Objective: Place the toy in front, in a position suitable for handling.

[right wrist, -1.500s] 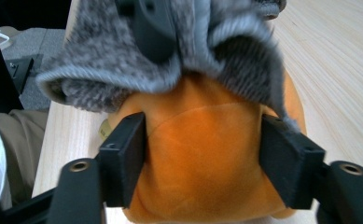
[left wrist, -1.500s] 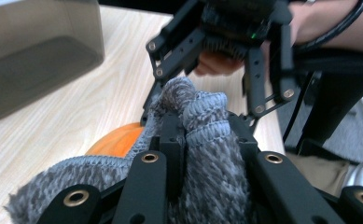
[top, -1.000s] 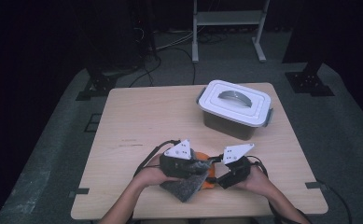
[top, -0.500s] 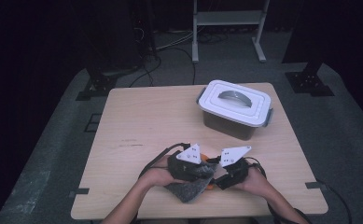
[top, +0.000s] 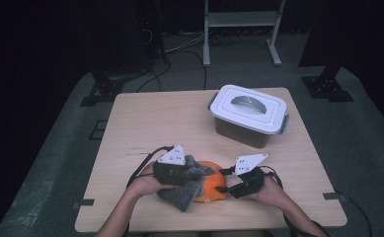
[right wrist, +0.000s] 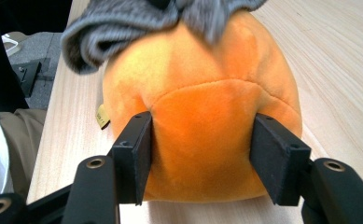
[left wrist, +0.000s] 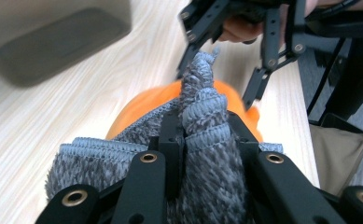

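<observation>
- Nearest us, at the table's (top: 130, 123) front edge, our left gripper (left wrist: 202, 126) is clamped tight on a fold of the grey cloth (top: 182, 190), which drapes over the orange plush (top: 210, 186).
- Our right gripper (right wrist: 202, 154) has just been closing; its pads press the plush's sides and dent them, so it holds the plush.
- The plush lies on the wood near the front edge, between our hands; the cloth's lower corner hangs close to that edge.
- A small yellow tag (right wrist: 102, 115) sits at the plush's base; we cannot read any writing on it.
- Beyond, bare wood runs left and toward the far edge.
- Far right stands a lidded white box (top: 249, 114), well apart.
</observation>
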Action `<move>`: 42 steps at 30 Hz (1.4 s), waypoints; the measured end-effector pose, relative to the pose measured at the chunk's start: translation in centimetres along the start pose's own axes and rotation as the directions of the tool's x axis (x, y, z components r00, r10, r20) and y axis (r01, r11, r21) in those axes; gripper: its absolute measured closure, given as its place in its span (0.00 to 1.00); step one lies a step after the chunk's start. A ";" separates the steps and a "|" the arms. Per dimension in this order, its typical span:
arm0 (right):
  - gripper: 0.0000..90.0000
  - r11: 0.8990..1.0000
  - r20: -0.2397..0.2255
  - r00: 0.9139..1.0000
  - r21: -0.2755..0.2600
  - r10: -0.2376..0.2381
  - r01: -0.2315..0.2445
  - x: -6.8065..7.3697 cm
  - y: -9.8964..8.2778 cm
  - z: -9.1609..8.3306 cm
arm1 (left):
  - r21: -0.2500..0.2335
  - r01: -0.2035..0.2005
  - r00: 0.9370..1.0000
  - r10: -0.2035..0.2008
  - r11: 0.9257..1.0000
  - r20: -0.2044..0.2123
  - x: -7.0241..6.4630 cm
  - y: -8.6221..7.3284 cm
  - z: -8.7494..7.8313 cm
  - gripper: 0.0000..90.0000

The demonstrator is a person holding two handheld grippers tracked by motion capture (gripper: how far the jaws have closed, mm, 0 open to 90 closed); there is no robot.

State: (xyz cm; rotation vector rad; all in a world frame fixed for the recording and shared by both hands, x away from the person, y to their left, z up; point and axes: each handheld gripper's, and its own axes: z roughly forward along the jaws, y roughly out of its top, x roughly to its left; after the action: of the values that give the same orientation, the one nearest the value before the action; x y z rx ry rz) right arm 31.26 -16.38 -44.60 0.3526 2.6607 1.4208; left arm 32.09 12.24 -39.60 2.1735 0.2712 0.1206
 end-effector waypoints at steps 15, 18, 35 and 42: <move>0.27 0.999 -0.062 0.997 -0.004 0.048 -0.048 -0.5 1.5 -0.2 | -0.023 0.047 0.996 -0.045 0.999 0.076 -0.8 -1.7 0.8 0.81; 0.38 1.000 -0.040 0.999 0.022 0.021 -0.020 -0.2 1.4 0.3 | -0.040 0.055 0.995 -0.052 0.998 0.083 -0.8 -1.7 0.6 0.81; 0.63 0.996 0.108 0.990 0.035 -0.090 0.086 1.1 0.7 -2.3 | -0.052 0.034 0.999 -0.034 0.998 0.009 -0.2 -0.4 1.0 0.79; 0.30 0.996 -0.029 0.999 -0.080 0.043 -0.045 -0.6 0.8 -3.7 | -0.024 0.019 0.997 -0.017 1.000 0.074 -0.7 -0.7 1.9 0.80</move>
State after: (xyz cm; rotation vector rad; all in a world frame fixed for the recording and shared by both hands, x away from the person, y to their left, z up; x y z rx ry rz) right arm 31.23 -19.06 -41.86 0.3896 2.6228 1.5508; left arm 31.67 10.95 -41.23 2.1454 0.2461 0.0327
